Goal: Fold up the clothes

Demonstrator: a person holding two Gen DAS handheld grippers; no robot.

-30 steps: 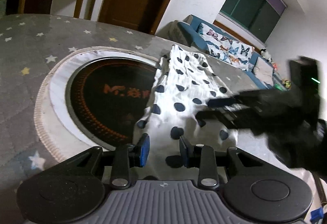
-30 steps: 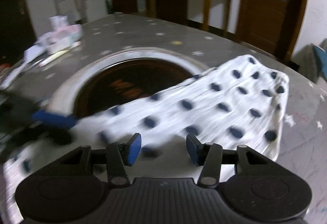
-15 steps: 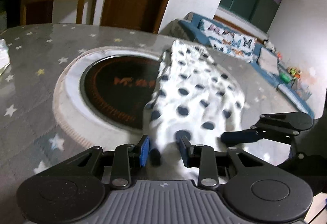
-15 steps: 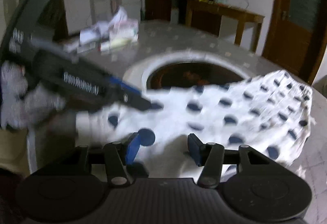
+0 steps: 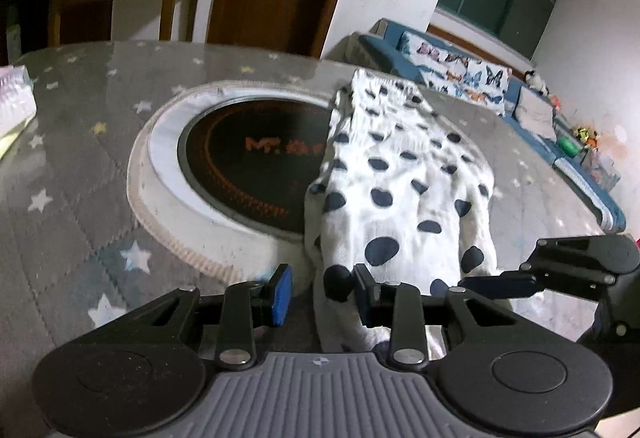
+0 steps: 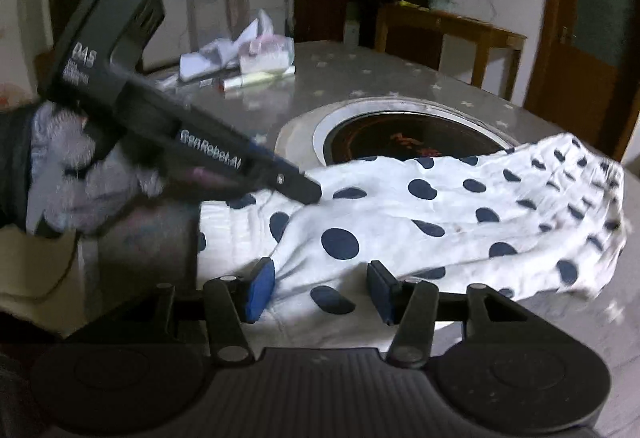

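Observation:
A white garment with dark blue dots lies lengthwise on the grey star-patterned table, partly over a round hob. My left gripper is open at the garment's near end, and a fold of cloth lies against its right finger. My right gripper reaches in from the right at the same end. In the right wrist view my right gripper is open, low over the garment, with cloth lying between its fingers. My left gripper, held by a gloved hand, touches the garment with its tip.
A round black hob with a pale rim is set into the table. Papers and packets lie at the table's far side, and one packet at the left edge. A wooden side table and a blue sofa stand beyond.
Both grippers have drawn back to the garment's near end. The right gripper has left the middle of the cloth for the near right corner. The garment now lies stretched out longer.

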